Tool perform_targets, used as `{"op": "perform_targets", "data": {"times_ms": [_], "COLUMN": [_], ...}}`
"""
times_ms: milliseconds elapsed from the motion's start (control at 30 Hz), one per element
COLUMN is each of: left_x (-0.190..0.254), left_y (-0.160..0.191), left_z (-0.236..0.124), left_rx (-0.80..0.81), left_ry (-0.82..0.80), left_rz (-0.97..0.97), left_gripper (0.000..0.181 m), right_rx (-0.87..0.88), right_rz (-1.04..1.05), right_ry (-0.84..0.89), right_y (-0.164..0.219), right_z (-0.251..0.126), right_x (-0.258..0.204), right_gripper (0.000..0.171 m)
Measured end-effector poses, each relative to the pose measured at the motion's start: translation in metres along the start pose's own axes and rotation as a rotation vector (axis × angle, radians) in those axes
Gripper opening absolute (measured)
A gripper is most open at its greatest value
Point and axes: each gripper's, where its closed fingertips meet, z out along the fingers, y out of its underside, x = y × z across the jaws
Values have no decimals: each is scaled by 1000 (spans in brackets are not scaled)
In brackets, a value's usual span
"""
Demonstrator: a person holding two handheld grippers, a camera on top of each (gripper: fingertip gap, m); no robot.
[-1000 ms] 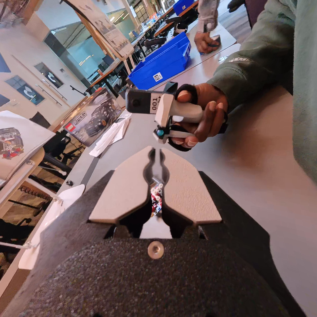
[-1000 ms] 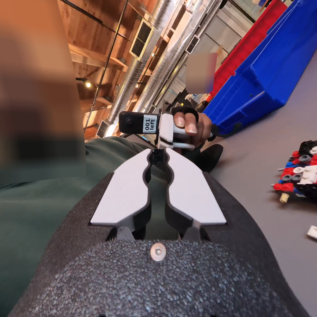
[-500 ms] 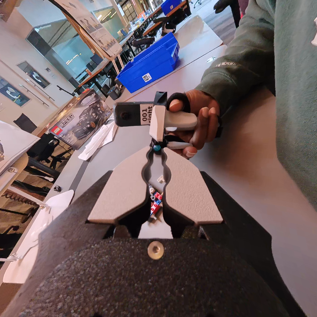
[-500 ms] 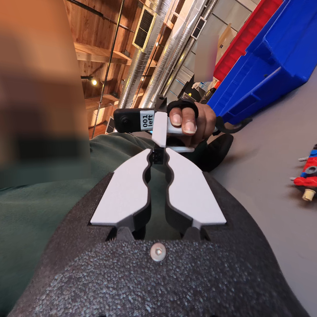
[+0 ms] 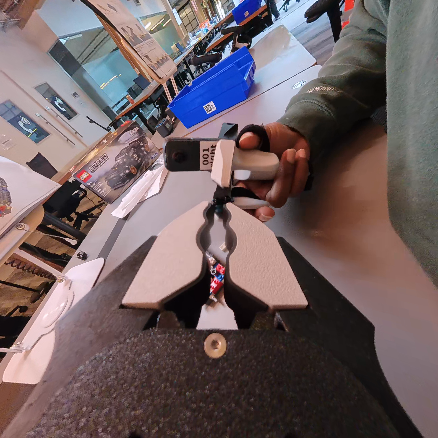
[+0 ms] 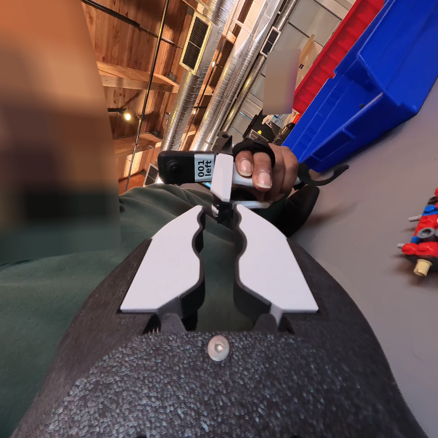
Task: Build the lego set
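Right tongs [image 6: 220, 209] now wider around upright black piece [image 6: 222, 219]; left tongs [image 5: 217, 205] tight on it.

Bright daylight, wide-angle warp, blurred edges

My two wrist cameras face each other at close range; each frames the opposite unit upper centre, sharing the grey table [image 5: 320, 248].

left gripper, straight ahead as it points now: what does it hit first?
Likely the right gripper, tip to tip just beyond the left gripper, with small dark pieces between them. Depth is unclear, so the gap could be small or already closed.
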Motion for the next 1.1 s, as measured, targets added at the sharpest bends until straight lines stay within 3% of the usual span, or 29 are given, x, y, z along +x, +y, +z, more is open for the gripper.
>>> {"op": "perform_targets", "data": {"times_ms": [100,433,533,633,767,900,1100], "left_x": [0,-1,-13,-19,-17,-9,-10], "left_y": [0,5,-4,15,6,0,-1], "left_z": [-1,1,-15,-10,-7,-1,2], "left_rx": [1,-30,40,-29,7,2,-28], "left_ry": [7,7,-19,-36,-55,-42,-76], "left_rz": [-5,-46,-97,-96,-60,-17,34], "left_gripper": [7,6,1,1,0,13,8], "right_rx": [2,44,221,118,90,76,106], "right_rz": [-28,5,-15,-82,-39,3,47], "right_ry": [37,44,103,107,62,6,-9], "right_y": [-2,-5,-43,-24,-19,-13,-14], "right_z": [-2,-7,-45,-28,-21,-9,-7], "right_x": [3,9,14,10,9,4,5], "right_gripper": [13,10,10,11,11,11,11]}}
